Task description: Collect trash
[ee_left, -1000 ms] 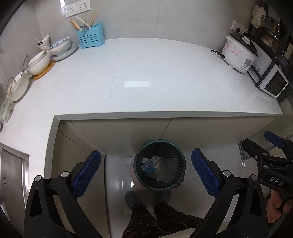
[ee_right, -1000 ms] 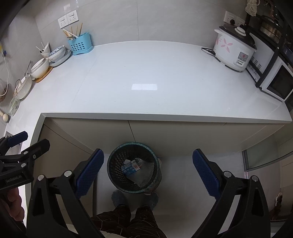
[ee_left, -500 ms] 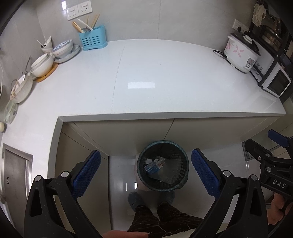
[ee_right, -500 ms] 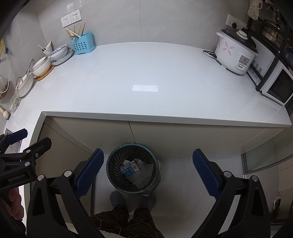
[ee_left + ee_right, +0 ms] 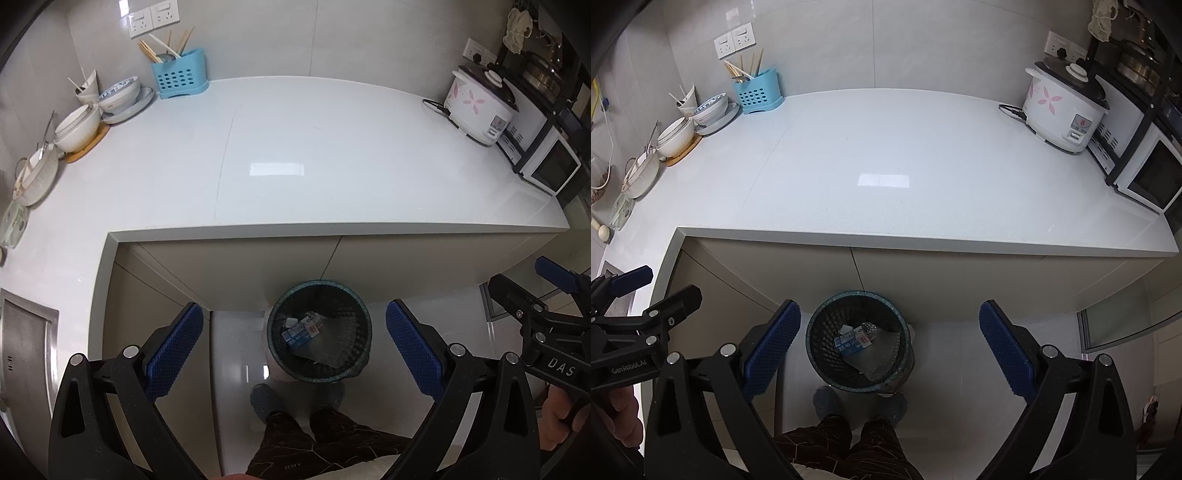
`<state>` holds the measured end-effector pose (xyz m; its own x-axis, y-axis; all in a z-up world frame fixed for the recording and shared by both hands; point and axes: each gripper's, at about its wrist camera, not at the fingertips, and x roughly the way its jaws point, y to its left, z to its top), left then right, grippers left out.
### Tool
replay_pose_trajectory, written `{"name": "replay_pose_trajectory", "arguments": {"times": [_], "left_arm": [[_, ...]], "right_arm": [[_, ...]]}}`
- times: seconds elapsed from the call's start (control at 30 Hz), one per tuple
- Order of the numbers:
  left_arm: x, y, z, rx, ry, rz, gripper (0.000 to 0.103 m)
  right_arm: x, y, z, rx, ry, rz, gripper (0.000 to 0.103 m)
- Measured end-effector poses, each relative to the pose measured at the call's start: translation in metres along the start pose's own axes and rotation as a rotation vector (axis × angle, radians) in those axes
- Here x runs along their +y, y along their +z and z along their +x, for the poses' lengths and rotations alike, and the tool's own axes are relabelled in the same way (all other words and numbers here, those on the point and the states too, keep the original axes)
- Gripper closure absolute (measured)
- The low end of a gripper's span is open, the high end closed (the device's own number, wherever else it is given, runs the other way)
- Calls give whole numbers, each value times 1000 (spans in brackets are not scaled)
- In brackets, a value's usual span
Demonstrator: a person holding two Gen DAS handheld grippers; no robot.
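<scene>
Both grippers, left (image 5: 293, 350) & right (image 5: 889, 349), are rising w/ fingers apart, nothing held; bin (image 5: 319, 334) at lower centre is shrinking, carton (image 5: 851, 341) inside. Counter (image 5: 332, 155) w/o rubbish; collection looking done.

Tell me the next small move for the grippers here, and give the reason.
Probably just ease both back and stop: the left gripper and right gripper are open and empty, the blue-and-white carton and clear plastic already lie in the mesh bin, and the countertop shows no loose trash.
</scene>
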<state>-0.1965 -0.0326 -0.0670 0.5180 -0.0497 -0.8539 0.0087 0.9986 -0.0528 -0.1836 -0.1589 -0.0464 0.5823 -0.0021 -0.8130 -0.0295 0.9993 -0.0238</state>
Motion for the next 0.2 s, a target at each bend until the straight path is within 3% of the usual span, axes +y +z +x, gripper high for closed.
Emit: {"name": "replay_pose_trajectory", "arguments": {"times": [0.2], "left_arm": [[1, 0, -1, -5, 0, -4, 6]], "right_arm": [[-1, 4, -4, -6, -5, 5, 10]]}}
